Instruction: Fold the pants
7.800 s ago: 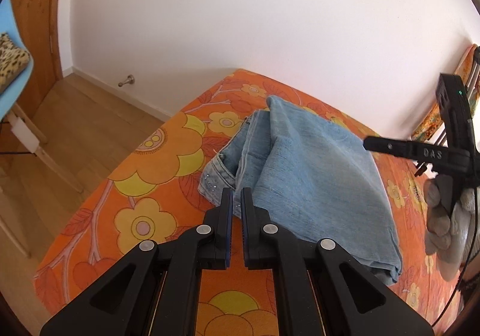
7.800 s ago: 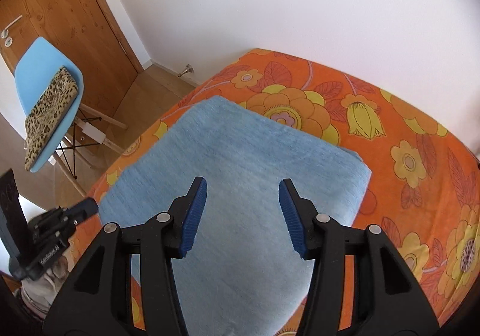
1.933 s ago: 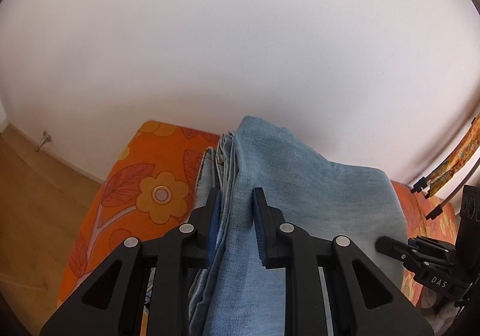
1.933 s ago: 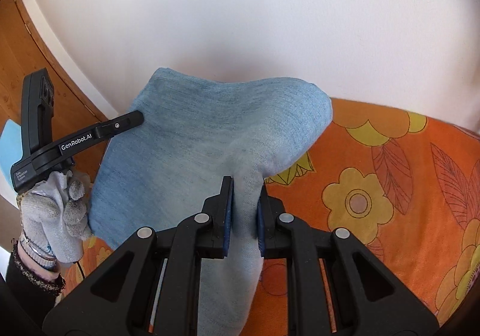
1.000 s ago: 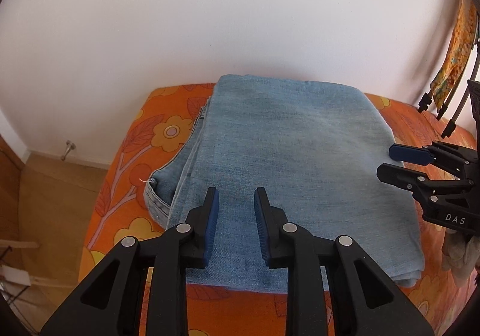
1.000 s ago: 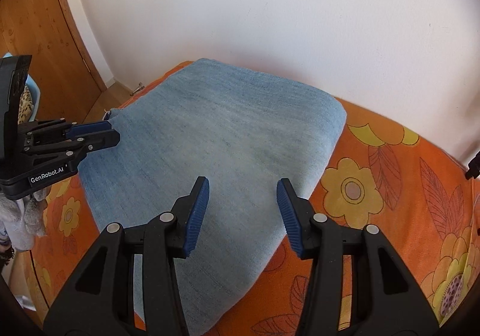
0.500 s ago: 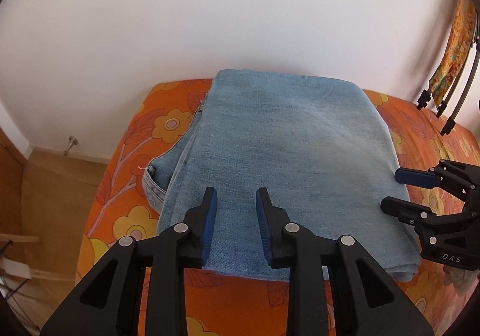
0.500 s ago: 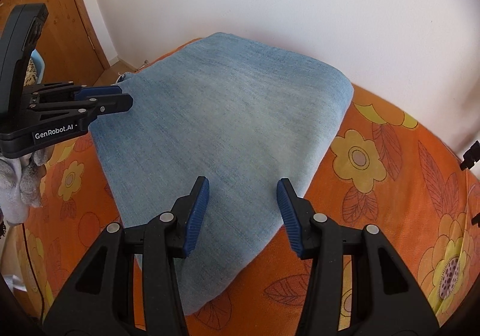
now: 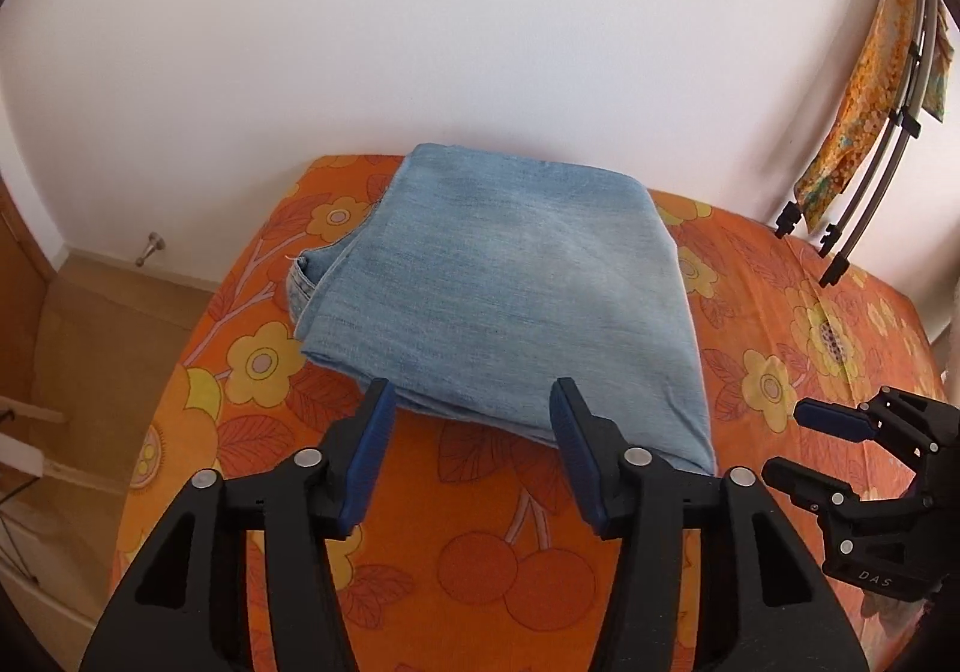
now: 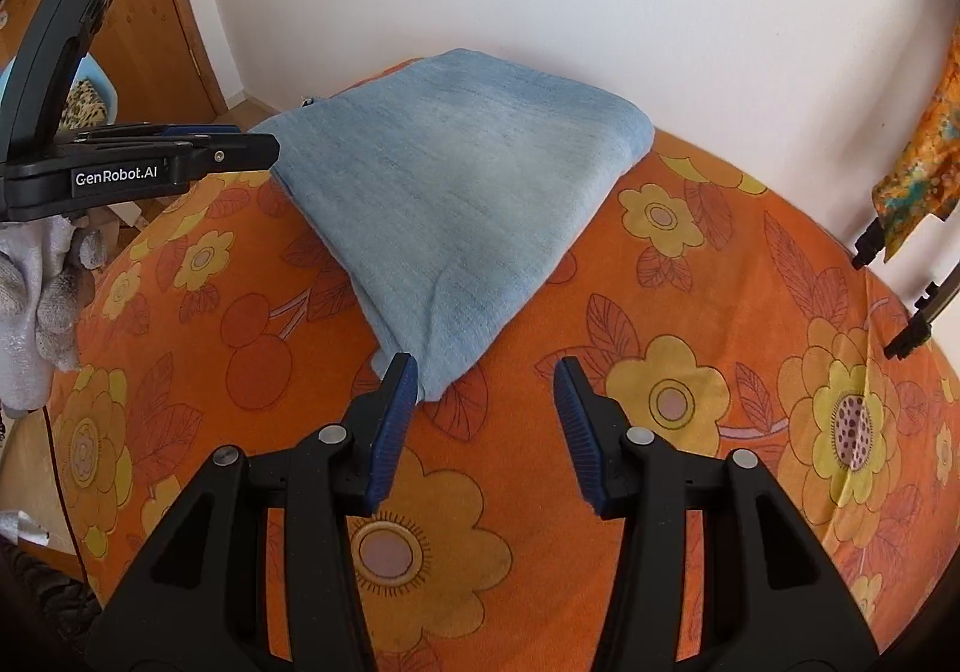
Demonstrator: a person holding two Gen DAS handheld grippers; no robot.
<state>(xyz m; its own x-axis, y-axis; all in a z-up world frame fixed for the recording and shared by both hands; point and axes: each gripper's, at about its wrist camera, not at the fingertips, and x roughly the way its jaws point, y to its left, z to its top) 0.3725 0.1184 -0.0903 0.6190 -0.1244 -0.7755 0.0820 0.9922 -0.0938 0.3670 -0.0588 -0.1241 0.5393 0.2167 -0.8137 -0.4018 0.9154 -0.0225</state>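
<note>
Claws first: the left claw [image 9: 471,453] stands spread with nothing between its blue pads, its jaws having just been opening, and it hangs over the bedcover just short of the near hem of the pants [image 9: 510,288]. The right claw [image 10: 483,420] is likewise spread and empty; in its own view the near corner of the folded denim lies just beyond its left pad, with bare cover under the gap. Neither claw touches the cloth.

Outward from there, the pants lie folded into a flat, roughly square bundle of pale blue denim on the bed [image 9: 540,570], toward the wall end of the orange flowered cover. A pocket or waistband edge pokes out from under the top layer on the left side of the left view. The task looks all but finished.

Denim of this kind should handle as soft but weighty: it will droop from any single pinch, and the stacked layers are likely to slide over one another if only the top one is taken. It is neither fragile nor slippery, and the ridged pads ought to bite well. For any last straightening, the better hold would be at the two near corners, pinching through all layers at once, or at the thick folded edge by the wall. The protruding edge on the left could be tucked with a light nudge.
</note>
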